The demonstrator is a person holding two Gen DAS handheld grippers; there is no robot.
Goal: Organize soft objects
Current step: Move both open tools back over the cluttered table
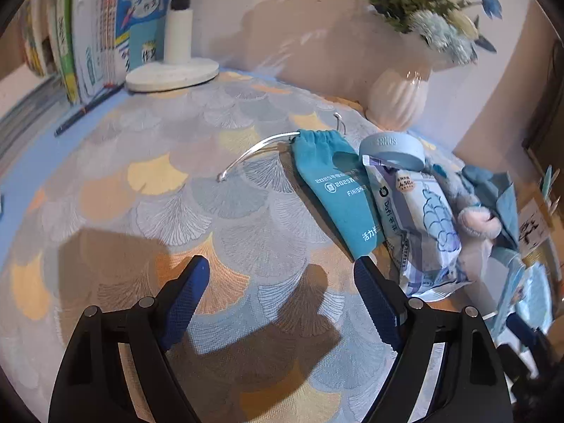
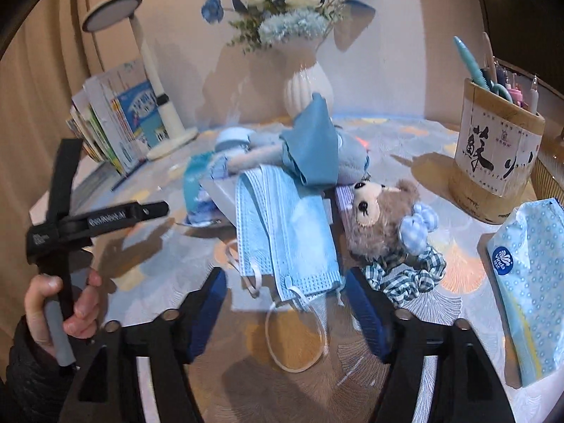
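In the left wrist view my left gripper (image 1: 280,264) is open over bare patterned tablecloth (image 1: 176,194), with nothing between its fingers. A teal drawstring pouch (image 1: 335,190) lies just beyond its right finger, beside a pale blue snack packet (image 1: 423,225) and a plush toy (image 1: 476,218). In the right wrist view my right gripper (image 2: 285,275) is open. The near edge of a stack of blue face masks (image 2: 292,232) lies between its fingers, untouched by the pads. A small teddy bear (image 2: 380,218) and a gingham scrunchie (image 2: 405,271) lie right of the masks.
A tissue pack (image 2: 528,282) lies at the right edge, with a wooden pen holder (image 2: 493,155) behind it. A white vase (image 2: 306,84) of flowers, a desk lamp (image 2: 155,81) and upright books (image 2: 116,120) line the back. A person's hand (image 2: 70,303) grips the left gripper's handle.
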